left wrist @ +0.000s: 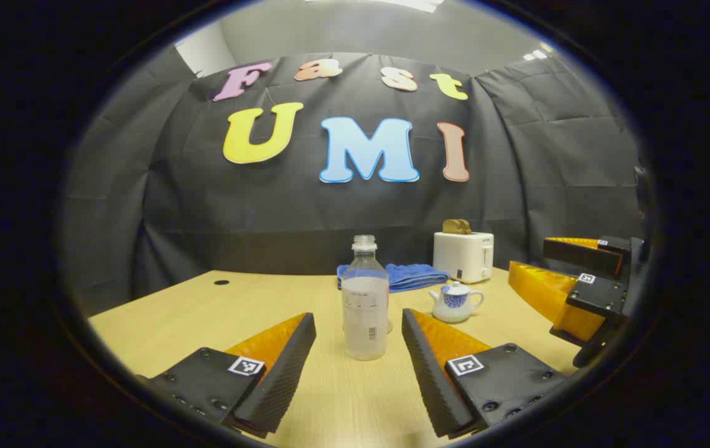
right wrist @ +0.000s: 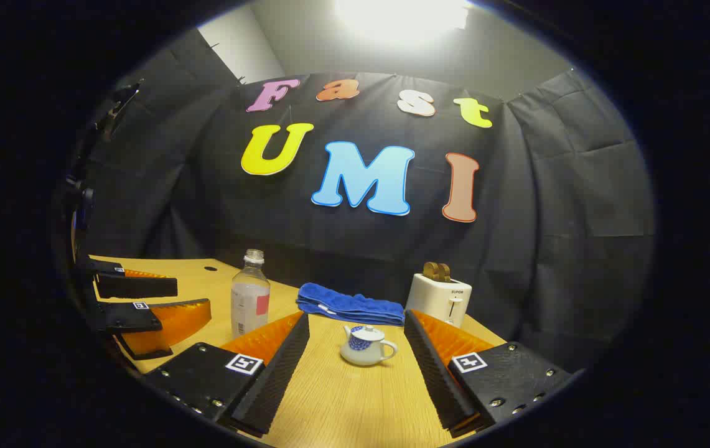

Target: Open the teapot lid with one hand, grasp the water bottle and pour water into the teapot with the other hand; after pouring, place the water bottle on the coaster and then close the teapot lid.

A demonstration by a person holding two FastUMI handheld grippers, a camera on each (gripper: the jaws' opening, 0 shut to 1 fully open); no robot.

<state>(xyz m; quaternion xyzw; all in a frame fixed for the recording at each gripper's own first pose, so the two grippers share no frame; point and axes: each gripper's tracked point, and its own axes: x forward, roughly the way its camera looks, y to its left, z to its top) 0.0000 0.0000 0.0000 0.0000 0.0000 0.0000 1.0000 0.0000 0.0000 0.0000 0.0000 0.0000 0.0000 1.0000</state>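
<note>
A clear, capless water bottle (left wrist: 364, 298) stands upright on the wooden table (left wrist: 193, 317), part full. My left gripper (left wrist: 358, 317) is open and low over the table, and the bottle stands just beyond its fingertips, between them and untouched. A small white teapot with a blue pattern (left wrist: 454, 303), lid on, sits to the bottle's right. In the right gripper view the teapot (right wrist: 366, 345) lies ahead between the spread fingers of my open right gripper (right wrist: 356, 316), a short way off. The bottle (right wrist: 249, 302) stands to its left. A faint round rim shows behind the bottle's base; I cannot tell what it is.
A folded blue towel (left wrist: 404, 275) and a white toaster (left wrist: 463, 255) holding bread stand at the table's back by the black cloth wall. The right gripper (left wrist: 569, 280) hovers at the table's right side, and the left gripper (right wrist: 143, 305) at its left. A small dark hole (left wrist: 221, 282) marks the back left.
</note>
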